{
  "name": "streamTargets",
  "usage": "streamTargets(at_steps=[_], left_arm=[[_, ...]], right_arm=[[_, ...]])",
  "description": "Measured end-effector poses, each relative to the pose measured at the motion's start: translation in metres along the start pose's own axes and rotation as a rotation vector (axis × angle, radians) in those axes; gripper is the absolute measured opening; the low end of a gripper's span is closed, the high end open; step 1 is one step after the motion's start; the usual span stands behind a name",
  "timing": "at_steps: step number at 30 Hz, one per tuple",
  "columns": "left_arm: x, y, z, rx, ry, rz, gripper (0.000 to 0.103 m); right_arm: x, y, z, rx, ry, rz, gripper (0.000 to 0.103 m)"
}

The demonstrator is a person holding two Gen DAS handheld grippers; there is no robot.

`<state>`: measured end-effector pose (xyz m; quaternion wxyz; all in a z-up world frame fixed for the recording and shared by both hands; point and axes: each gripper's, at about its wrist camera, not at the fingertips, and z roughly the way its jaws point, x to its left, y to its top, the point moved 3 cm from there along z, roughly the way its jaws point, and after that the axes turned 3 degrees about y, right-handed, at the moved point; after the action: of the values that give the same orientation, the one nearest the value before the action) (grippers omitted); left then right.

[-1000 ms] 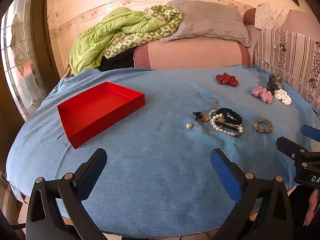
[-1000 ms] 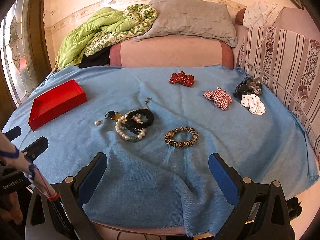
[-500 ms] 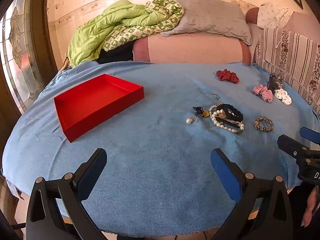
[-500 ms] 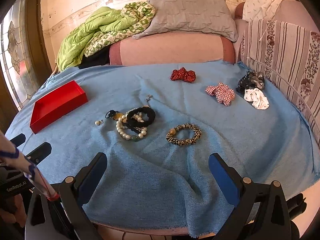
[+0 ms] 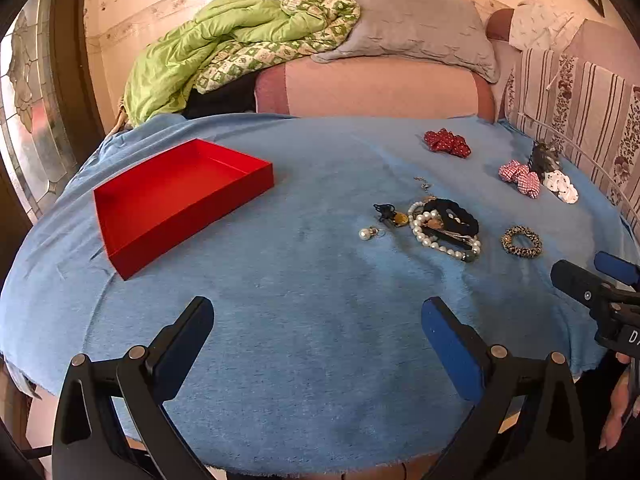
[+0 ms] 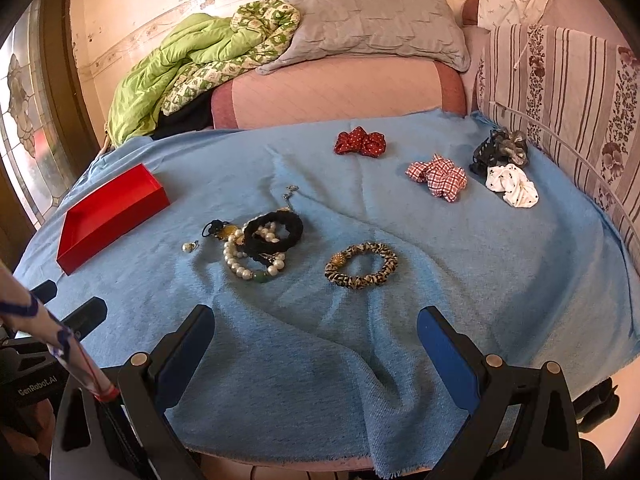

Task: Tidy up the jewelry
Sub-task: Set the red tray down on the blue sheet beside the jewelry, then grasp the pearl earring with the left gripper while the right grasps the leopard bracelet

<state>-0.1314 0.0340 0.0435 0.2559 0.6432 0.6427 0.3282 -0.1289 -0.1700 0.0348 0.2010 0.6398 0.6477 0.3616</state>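
Observation:
An empty red tray (image 5: 180,200) (image 6: 108,216) lies at the left on a blue cloth. Right of it sits a tangle of jewelry: a pearl bracelet (image 5: 436,238) (image 6: 240,264), a black band (image 5: 456,216) (image 6: 274,230), a pearl earring (image 5: 365,234) (image 6: 188,246) and a leopard-print bracelet (image 5: 521,241) (image 6: 361,265). My left gripper (image 5: 316,320) hovers open over the cloth's near edge, short of the jewelry. My right gripper (image 6: 316,328) is open too, in front of the leopard bracelet. Neither holds anything.
Farther back lie a red scrunchie (image 5: 446,142) (image 6: 360,143), a checked scrunchie (image 6: 438,176), a white one (image 6: 512,185) and a dark hair claw (image 6: 498,148). A sofa with a green quilt (image 5: 208,60) and a grey pillow (image 6: 376,20) stands behind. A striped cushion (image 6: 568,80) borders the right.
Both grippers have advanced a little over the table and tilted slightly downward, so the jewelry and tray sit closer in view. Nothing was taken hold of.

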Motion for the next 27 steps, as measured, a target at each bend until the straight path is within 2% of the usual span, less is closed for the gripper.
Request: streamTargets(at_steps=[5,9,13,16,18,20,22,25,26,27], left_arm=[[-0.006,0.003,0.007,0.016,-0.024,0.015,0.103],[-0.009,0.024,0.020,0.031,-0.076,0.028,0.103],[-0.009,0.045,0.050,0.102,-0.154,0.028,0.103],[-0.007,0.053,0.076,0.151,-0.166,0.046,0.102],[-0.006,0.053,0.090,0.177,-0.185,0.040,0.087],[-0.008,0.054,0.099,0.189,-0.195,0.040,0.080],[-0.011,0.056,0.105,0.193,-0.194,0.050,0.078],[-0.021,0.061,0.112,0.176,-0.198,0.095,0.066],[-0.025,0.061,0.117,0.183,-0.196,0.116,0.059],[-0.027,0.060,0.122,0.194,-0.195,0.124,0.047]], right_arm=[[-0.011,0.000,0.004,0.019,0.001,0.031,0.103],[-0.022,0.006,0.008,0.032,0.011,0.061,0.102],[-0.033,0.019,0.012,0.028,0.018,0.081,0.098],[-0.040,0.024,0.013,0.010,0.007,0.099,0.098],[-0.044,0.023,0.016,0.017,0.013,0.124,0.098],[-0.045,0.020,0.021,0.032,0.027,0.140,0.098],[-0.044,0.020,0.025,0.039,0.036,0.148,0.098],[-0.044,0.021,0.026,0.034,0.048,0.157,0.098],[-0.045,0.022,0.026,0.031,0.050,0.162,0.098],[-0.045,0.021,0.027,0.030,0.051,0.164,0.098]])
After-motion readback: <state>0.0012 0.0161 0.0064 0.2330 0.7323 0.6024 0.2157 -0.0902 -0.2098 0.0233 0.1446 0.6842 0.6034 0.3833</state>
